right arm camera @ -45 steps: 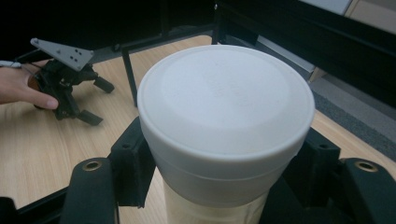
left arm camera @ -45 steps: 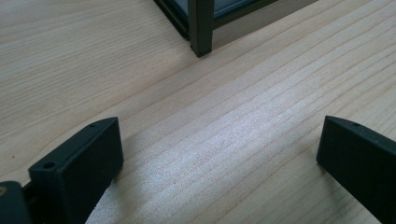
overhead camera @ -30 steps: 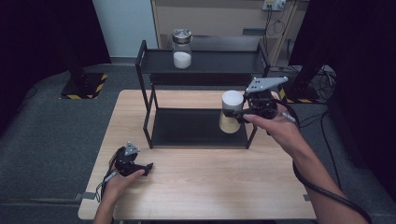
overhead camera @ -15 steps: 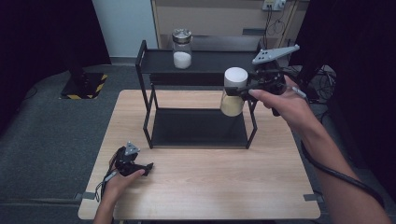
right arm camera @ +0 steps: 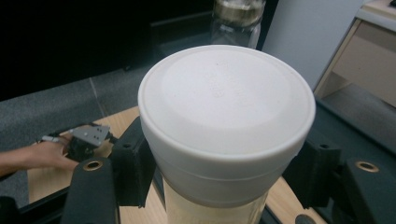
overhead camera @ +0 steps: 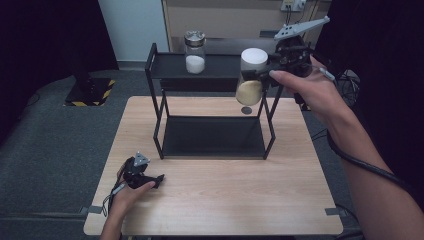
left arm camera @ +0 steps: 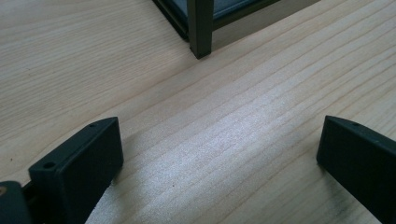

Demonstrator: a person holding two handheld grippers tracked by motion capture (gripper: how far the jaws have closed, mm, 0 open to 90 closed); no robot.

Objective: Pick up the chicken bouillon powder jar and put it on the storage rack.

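Note:
My right gripper (overhead camera: 256, 75) is shut on a jar (overhead camera: 248, 90) with a white lid and pale yellow contents, clamped just below the lid. It hangs in the air at the right end of a black two-tier rack (overhead camera: 159, 127), level with the top shelf. In the right gripper view the jar's white lid (right arm camera: 226, 100) sits between the two black pads (right arm camera: 132, 168). A glass jar of white powder (overhead camera: 195, 54) stands on the top shelf. My left gripper (overhead camera: 152, 181) rests on the table near the front left, open, nothing between its fingers (left arm camera: 79, 163).
The wooden table (overhead camera: 225, 200) has free room in front of the rack. The rack's lower shelf (overhead camera: 212, 136) is bare. A rack leg (left arm camera: 201, 28) stands just ahead of my left gripper. A cabinet (overhead camera: 225, 20) is behind the table; dark floor lies around it.
My right gripper has risen with the white-lidded jar, from beside the lower shelf up to the level of the top shelf. The left gripper has stayed in place.

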